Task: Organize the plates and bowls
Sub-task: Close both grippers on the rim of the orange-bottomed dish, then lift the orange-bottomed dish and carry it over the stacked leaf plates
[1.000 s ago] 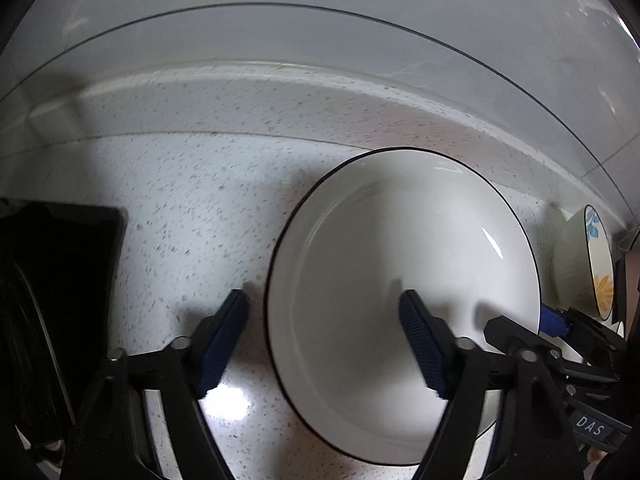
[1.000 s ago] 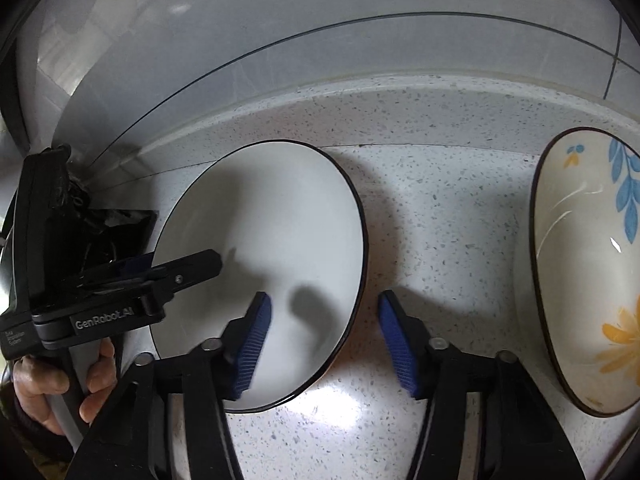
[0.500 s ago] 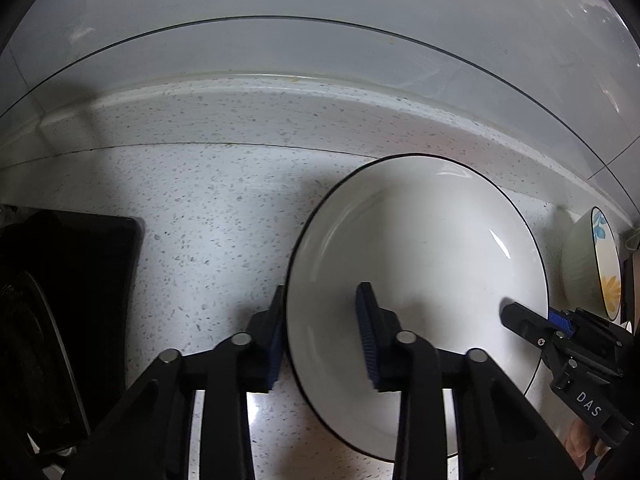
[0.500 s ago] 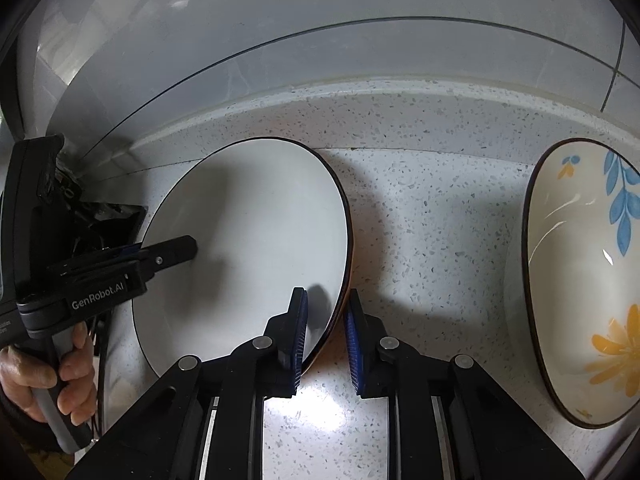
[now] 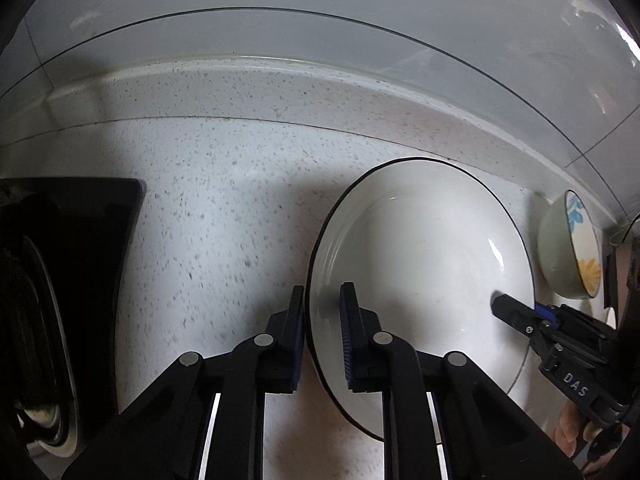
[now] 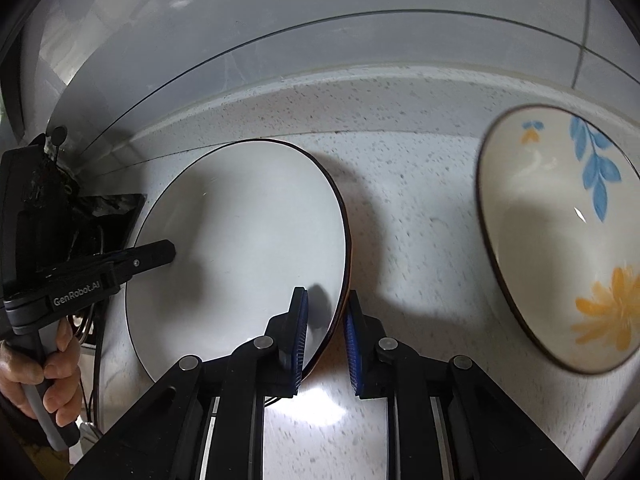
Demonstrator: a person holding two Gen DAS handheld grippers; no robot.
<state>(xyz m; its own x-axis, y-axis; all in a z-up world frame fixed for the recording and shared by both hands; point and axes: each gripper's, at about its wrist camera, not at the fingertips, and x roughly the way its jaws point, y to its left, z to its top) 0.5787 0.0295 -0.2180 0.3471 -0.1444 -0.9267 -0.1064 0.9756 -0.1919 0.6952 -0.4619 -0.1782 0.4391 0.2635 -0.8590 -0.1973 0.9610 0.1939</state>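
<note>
Both grippers have closed since a second ago, the left gripper (image 5: 323, 328) and right gripper (image 6: 326, 332) now clamping opposite rims of the white plate (image 5: 420, 256) near the countertop's (image 5: 224, 216) back edge, so uneven lifting could tip it toward the floral bowl (image 6: 560, 240).

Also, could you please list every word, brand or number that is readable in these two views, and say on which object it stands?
"DAS": white letters on the black body of the right gripper, seen in the left wrist view.
"GenRobot.AI": white letters on the black body of the left gripper, seen in the right wrist view.
The white plate and the flowered bowl carry no text.
</note>
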